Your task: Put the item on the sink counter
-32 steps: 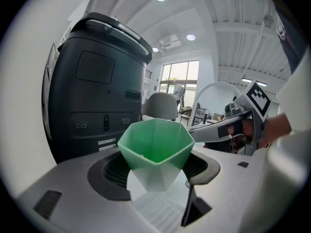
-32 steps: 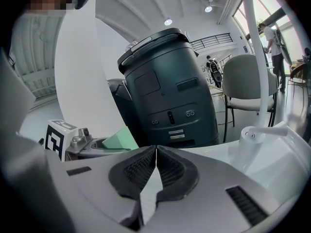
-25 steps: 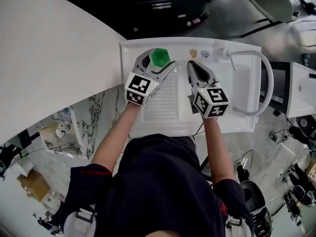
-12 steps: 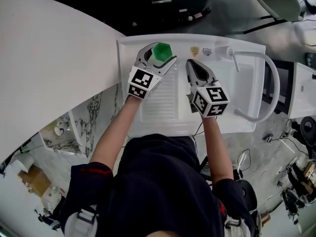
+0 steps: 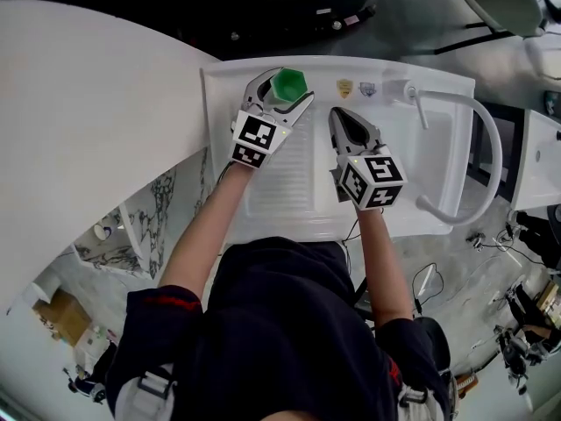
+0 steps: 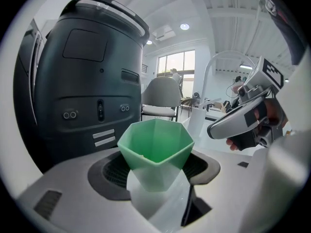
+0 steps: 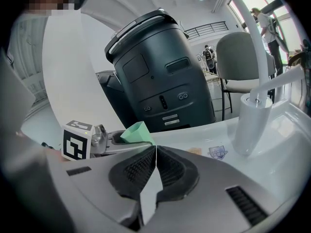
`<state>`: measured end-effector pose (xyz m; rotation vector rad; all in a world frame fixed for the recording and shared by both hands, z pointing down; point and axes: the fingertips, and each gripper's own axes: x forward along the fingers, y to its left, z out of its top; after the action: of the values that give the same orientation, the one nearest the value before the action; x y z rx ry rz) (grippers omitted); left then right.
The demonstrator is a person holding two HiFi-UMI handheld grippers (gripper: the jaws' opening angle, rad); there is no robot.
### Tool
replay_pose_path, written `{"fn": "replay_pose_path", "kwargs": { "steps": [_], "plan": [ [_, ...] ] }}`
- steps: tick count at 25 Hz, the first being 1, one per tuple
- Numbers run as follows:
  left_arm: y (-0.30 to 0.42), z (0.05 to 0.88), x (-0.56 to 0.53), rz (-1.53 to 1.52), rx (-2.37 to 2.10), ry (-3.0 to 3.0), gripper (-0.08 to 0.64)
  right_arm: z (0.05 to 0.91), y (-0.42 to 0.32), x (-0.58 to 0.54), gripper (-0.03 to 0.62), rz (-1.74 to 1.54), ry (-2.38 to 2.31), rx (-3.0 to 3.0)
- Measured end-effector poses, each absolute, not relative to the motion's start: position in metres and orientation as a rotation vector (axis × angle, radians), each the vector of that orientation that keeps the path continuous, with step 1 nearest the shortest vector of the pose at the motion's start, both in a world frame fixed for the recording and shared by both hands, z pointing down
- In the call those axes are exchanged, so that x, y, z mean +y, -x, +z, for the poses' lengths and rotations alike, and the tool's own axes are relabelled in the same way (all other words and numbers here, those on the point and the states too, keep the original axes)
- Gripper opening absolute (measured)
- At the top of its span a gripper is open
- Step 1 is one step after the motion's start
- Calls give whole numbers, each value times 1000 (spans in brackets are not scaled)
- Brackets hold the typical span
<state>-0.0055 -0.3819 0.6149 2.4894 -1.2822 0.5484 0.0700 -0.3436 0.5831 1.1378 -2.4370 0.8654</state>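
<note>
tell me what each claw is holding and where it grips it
The left claw holds the green cup by its lower sides, below the rim. The right claw is shut with nothing in it.

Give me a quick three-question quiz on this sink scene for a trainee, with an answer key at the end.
1. True or false: the right tool grips the green hexagonal plastic cup.
2. The right tool's jaws are: A) wide apart, B) together with nothing between them, C) clamped on a sponge.
3. Fill in: seen from the person, the curved white faucet stands at the ____ end of the white ribbed sink counter.

Key:
1. False. The left tool holds the cup.
2. B.
3. Right.
</note>
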Motion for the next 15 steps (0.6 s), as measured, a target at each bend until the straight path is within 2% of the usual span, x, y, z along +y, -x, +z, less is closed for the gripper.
{"fn": "replay_pose_path", "kwargs": {
  "steps": [15],
  "plan": [
    [2, 626, -389, 601, -1323, -2496, 315, 595, -72, -339, 34, 905, -1105, -2433]
  ]
}}
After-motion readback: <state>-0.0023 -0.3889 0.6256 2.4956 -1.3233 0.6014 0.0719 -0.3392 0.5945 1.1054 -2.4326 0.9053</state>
